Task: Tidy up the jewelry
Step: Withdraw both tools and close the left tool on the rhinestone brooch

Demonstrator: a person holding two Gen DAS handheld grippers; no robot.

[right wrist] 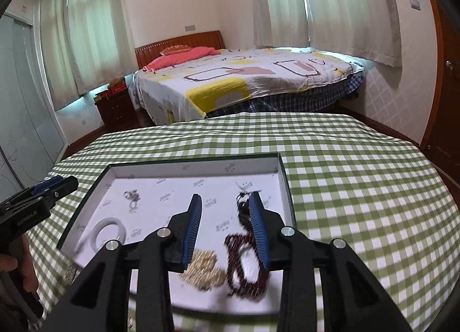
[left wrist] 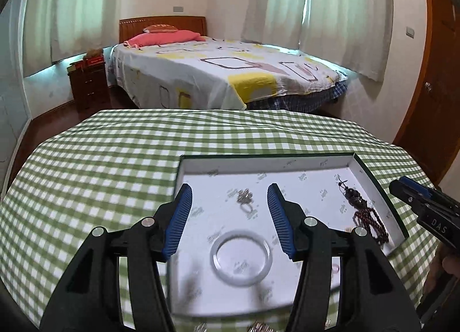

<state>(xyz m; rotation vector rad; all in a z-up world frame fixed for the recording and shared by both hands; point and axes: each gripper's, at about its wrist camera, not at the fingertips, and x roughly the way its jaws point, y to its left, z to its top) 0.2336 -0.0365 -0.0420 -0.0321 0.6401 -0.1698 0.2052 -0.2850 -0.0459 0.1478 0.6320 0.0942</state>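
A shallow white tray with a dark green rim (left wrist: 373, 185) (right wrist: 283, 177) lies on the checked tablecloth. In it lie a pale translucent bangle (left wrist: 241, 257) (right wrist: 107, 231), a silver ring (left wrist: 245, 197) (right wrist: 132, 195), a dark red bead string with a tassel (left wrist: 369, 217) (right wrist: 247, 263) and a heap of pale gold beads (right wrist: 204, 270). My left gripper (left wrist: 229, 197) is open and empty above the tray, over the ring and bangle. My right gripper (right wrist: 225, 202) is open and empty above the bead string and gold beads.
The table with the green checked cloth (left wrist: 100, 165) (right wrist: 359, 177) extends left and right of the tray. Small silver pieces (left wrist: 258, 326) lie at the near edge, blurred. A bed (left wrist: 215, 70) and a dark nightstand (left wrist: 89, 85) stand beyond the table.
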